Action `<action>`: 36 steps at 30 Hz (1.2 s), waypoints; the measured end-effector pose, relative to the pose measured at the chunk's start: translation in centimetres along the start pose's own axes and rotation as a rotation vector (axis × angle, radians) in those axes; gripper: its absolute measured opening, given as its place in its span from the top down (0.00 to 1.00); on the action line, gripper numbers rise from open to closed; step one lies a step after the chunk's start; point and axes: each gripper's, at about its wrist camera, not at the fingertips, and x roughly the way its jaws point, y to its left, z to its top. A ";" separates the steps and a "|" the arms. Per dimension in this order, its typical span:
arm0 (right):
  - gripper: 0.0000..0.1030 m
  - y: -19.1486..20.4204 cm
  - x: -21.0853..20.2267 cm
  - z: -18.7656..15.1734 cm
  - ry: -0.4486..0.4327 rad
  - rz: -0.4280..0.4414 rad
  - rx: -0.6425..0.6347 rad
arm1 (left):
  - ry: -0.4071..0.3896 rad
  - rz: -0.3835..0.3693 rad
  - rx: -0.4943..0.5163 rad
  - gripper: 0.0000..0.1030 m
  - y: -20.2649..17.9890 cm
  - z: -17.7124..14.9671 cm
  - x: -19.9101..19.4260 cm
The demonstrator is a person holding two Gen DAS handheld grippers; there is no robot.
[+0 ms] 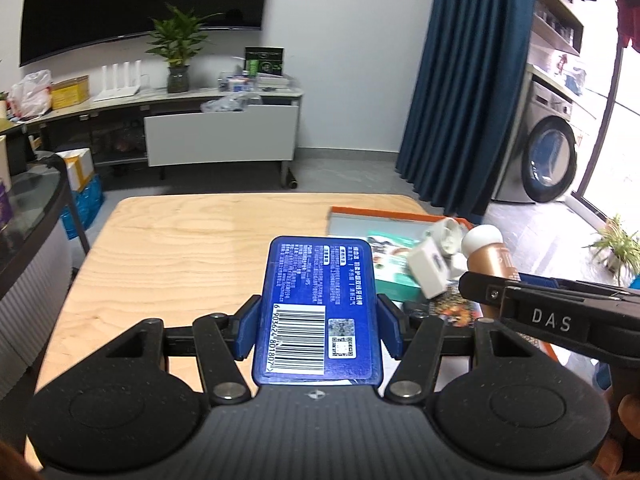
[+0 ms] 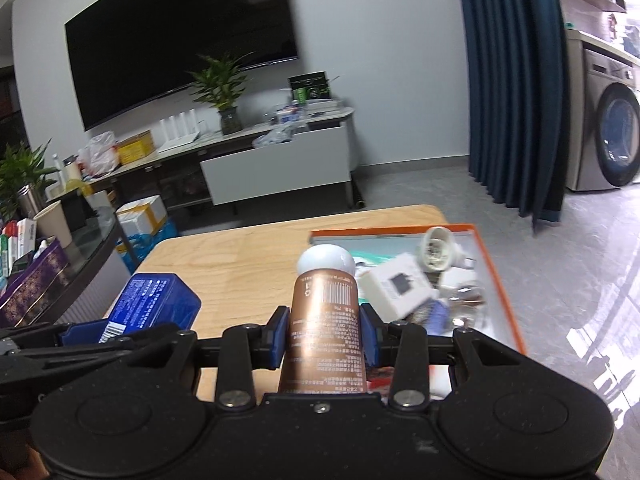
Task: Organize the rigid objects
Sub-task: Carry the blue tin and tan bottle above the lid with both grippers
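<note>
My left gripper [image 1: 318, 330] is shut on a flat blue box [image 1: 318, 304] with a barcode, held above the wooden table [image 1: 180, 248]. My right gripper [image 2: 325, 334] is shut on a copper-brown tube with a white round cap [image 2: 325, 312], held lengthwise between the blue pads. The same tube [image 1: 490, 256] shows at the right of the left wrist view, and the blue box [image 2: 152, 304] at the left of the right wrist view. An orange-rimmed tray [image 2: 500, 280] on the table's right side holds a white square box [image 2: 400, 284], a white round piece [image 2: 434, 248] and other small items.
A glass-topped side table [image 2: 60, 264] with boxes and a cup stands to the left. Behind are a low TV cabinet [image 1: 216, 132], a potted plant [image 1: 178, 52], blue curtains [image 1: 468, 80] and a washing machine [image 1: 548, 152].
</note>
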 end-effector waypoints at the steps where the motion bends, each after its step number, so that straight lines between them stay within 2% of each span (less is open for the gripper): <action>1: 0.55 -0.5 -0.2 0.0 0.000 -0.005 0.009 | 0.002 -0.007 0.004 0.41 -0.3 0.0 0.1; 10: 0.55 -3.9 -1.5 -0.6 -0.009 -0.070 0.042 | 0.013 -0.064 0.030 0.41 -3.1 -0.2 1.2; 18: 0.55 -5.5 -2.0 -0.8 -0.017 -0.100 0.062 | 0.026 -0.073 0.058 0.41 -4.6 -0.6 2.0; 36: 0.55 -5.9 -1.0 -1.2 0.017 -0.078 0.056 | 0.058 -0.059 0.045 0.41 -5.8 -1.6 2.7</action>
